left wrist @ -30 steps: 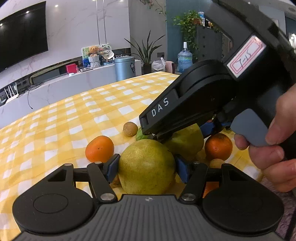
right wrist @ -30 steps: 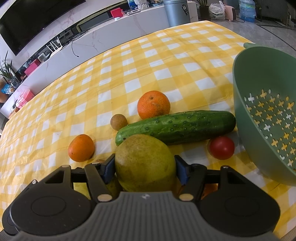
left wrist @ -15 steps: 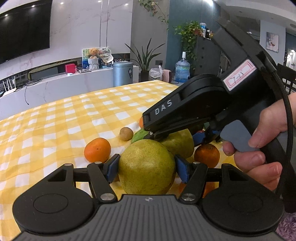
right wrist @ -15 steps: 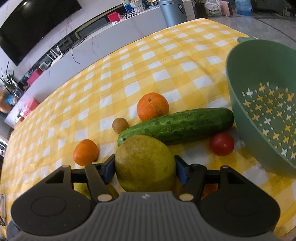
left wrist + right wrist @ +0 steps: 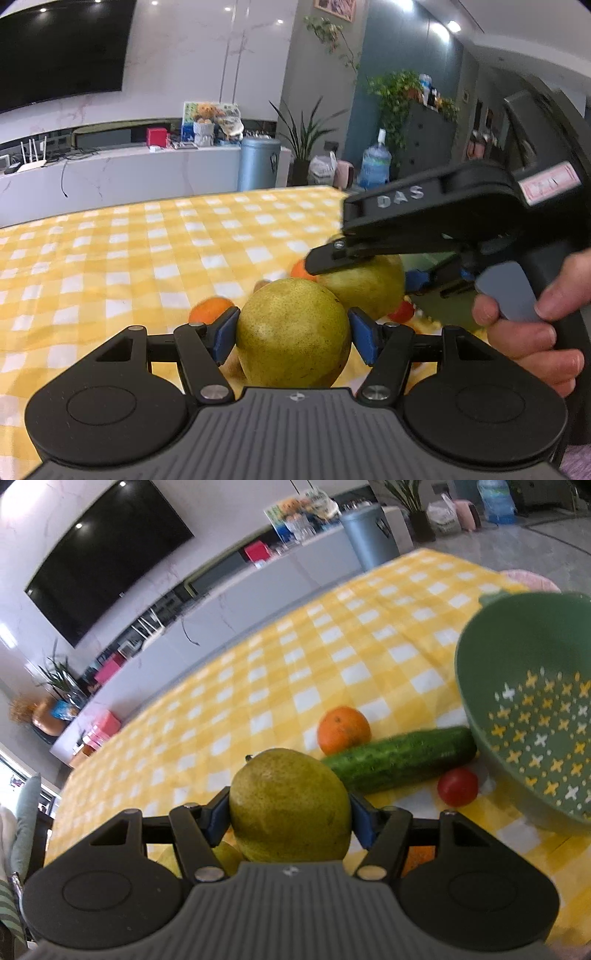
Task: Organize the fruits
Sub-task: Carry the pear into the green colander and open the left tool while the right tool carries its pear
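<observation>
My left gripper [image 5: 293,334] is shut on a yellow-green pear [image 5: 293,332], its blue pads pressing both sides, held above the yellow checked cloth. Just beyond it, the right gripper's black body and a hand [image 5: 532,325] cross the left wrist view, carrying a second pear [image 5: 369,291]. In the right wrist view, my right gripper [image 5: 290,812] is shut on that pear [image 5: 290,808]. On the cloth lie an orange [image 5: 343,730], a cucumber [image 5: 399,758] and a small tomato [image 5: 457,786]. A green colander [image 5: 480,686] stands at the right.
Another orange [image 5: 210,308] peeks out behind the left fingers. More yellow and orange fruit lies partly hidden under the right gripper. The checked table [image 5: 295,657] stretches away to its far edge; beyond are a white counter, a bin and plants.
Both grippers have risen with their pears and tilted up, so the fruit on the cloth sits lower and farther in view. The right gripper now appears farther right in the left wrist view.
</observation>
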Motion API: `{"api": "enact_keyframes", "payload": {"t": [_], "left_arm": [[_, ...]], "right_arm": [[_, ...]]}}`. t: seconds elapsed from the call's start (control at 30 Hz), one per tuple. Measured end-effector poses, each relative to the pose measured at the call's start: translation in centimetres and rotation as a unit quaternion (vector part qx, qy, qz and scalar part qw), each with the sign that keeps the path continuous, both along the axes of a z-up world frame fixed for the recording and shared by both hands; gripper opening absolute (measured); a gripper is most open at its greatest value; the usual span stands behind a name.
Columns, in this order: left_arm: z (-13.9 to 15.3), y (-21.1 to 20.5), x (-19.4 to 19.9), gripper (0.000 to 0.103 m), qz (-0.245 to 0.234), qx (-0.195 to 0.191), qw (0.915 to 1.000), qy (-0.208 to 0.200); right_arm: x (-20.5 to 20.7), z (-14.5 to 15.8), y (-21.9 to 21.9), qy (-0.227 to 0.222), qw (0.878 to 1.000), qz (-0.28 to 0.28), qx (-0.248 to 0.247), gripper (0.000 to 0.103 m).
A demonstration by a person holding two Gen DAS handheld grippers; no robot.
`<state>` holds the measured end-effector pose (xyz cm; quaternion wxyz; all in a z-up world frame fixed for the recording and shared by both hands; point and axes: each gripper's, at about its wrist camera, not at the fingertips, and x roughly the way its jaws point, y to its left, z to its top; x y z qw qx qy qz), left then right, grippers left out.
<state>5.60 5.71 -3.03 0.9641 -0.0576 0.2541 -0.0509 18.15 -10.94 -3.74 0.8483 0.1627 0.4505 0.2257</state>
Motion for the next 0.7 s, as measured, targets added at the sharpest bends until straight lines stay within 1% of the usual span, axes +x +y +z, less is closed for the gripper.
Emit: {"api": "enact_keyframes", "payload": {"t": [0.07,0.2,0.33,0.4,0.47,0.53,0.63,0.7], "left_arm": [[0.9,-0.1,0.0,0.072,0.007,0.002,1.0000,-0.005],[2.9,-1.1,0.0,0.072,0.006,0.009,0.9998,-0.019],[4.8,-3.2,0.4,0.073,-0.016,0.014,0.9994,-0.028],[5.9,-4.3,1.0,0.073,-0.030,0.011,0.9990,-0.030],[6.6,-5.6,1.6,0.073,-0.043,0.006,0.9986,-0.030],[7.5,-7.1,2.9,0.073,-0.048,0.004,0.9988,-0.012],[8.4,-8.7,4.7,0.073,-0.066,-0.023,0.9975,-0.005],[8.6,-9.9,6.4,0.073,-0.085,-0.038,0.9956,0.008]], "right_arm": [[-0.5,1.0,-0.5,-0.015,1.000,0.000,0.007,0.062],[-1.5,3.6,-2.5,-0.049,0.998,-0.005,0.035,0.062],[-2.6,6.5,-5.9,-0.090,0.994,-0.031,0.055,0.062],[-3.2,8.2,-8.1,-0.113,0.990,-0.059,0.056,0.062],[-3.7,9.2,-10.2,-0.134,0.986,-0.089,0.051,0.062],[-4.3,9.9,-12.7,-0.150,0.980,-0.126,0.042,0.062],[-5.3,10.2,-16.3,-0.161,0.969,-0.183,0.033,0.062],[-5.8,10.1,-18.2,-0.163,0.964,-0.209,0.033,0.062]]}}
